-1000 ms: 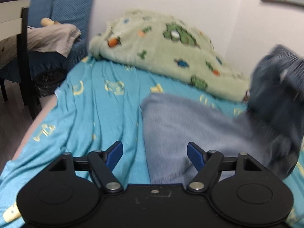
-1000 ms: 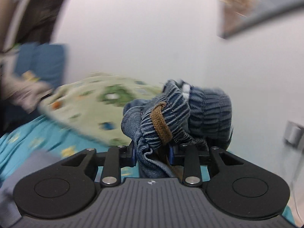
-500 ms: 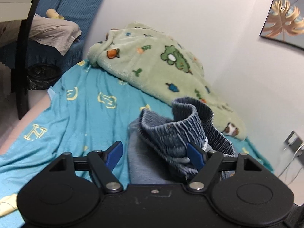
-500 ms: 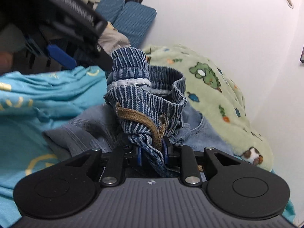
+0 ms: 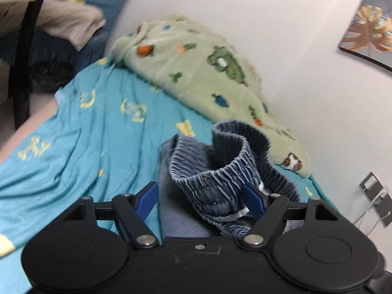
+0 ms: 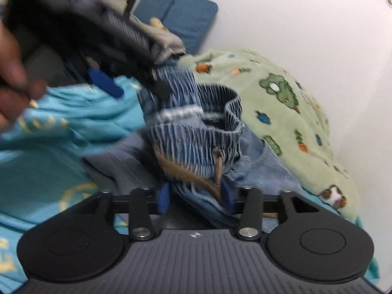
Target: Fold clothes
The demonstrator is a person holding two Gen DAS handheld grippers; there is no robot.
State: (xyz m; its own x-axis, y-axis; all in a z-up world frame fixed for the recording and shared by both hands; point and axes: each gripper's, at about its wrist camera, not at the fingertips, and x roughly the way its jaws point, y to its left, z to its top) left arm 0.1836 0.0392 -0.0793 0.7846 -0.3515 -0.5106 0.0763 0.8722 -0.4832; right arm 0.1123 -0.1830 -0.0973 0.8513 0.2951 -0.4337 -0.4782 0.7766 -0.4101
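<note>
Both views sit low on a hand-held gripper, looking forward and slightly down across a bed with a turquoise sheet (image 5: 73, 132) toward a white wall. The left wrist view is close behind the denim waistband (image 5: 220, 161); the right wrist view faces the same waistband (image 6: 196, 127) from its other side. They share the waistband and the green fleece blanket (image 5: 208, 73) (image 6: 281, 103).
</note>
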